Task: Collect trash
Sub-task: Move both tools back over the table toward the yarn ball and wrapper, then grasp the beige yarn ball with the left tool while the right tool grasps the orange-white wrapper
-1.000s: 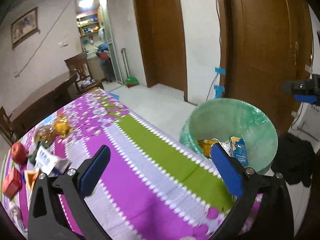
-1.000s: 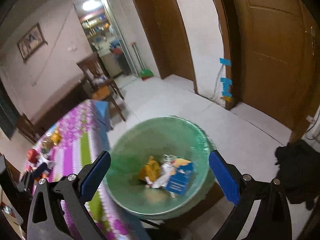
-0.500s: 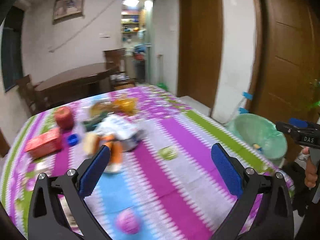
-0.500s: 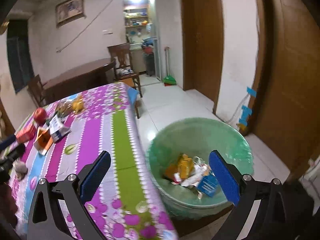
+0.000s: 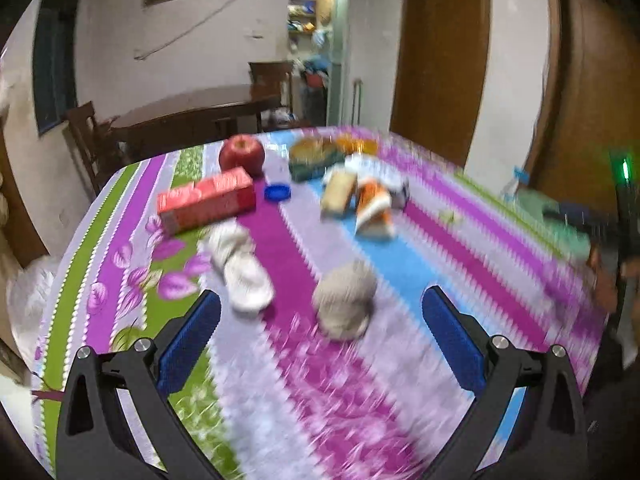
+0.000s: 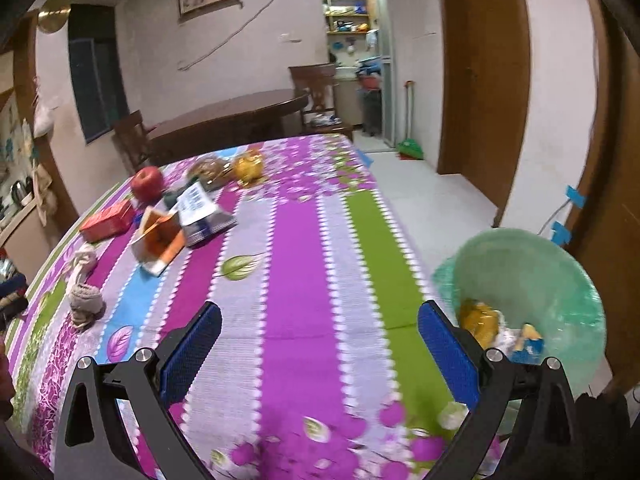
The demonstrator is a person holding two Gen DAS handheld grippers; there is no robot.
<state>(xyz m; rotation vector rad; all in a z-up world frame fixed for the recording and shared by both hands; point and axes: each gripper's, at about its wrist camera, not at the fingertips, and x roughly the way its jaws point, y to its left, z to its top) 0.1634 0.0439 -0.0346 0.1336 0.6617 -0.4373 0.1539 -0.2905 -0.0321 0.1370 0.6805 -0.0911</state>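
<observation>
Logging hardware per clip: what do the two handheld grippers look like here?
Both match: the left gripper and right gripper each have black angular frames with triangular cut-outs, silver screw heads at the joints, and flat blue textured pads on the fingers. No cables or sleeves show; the blur hides any markings.

Motion blur smears the crumpled wad [image 5: 345, 304] and tablecloth [image 5: 320, 400] beneath.

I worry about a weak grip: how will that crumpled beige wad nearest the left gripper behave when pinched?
The beige wad looks crumpled and soft, so it probably squashes between the pads. Likely light. Its lumpy shape suggests it won't roll far.
</observation>
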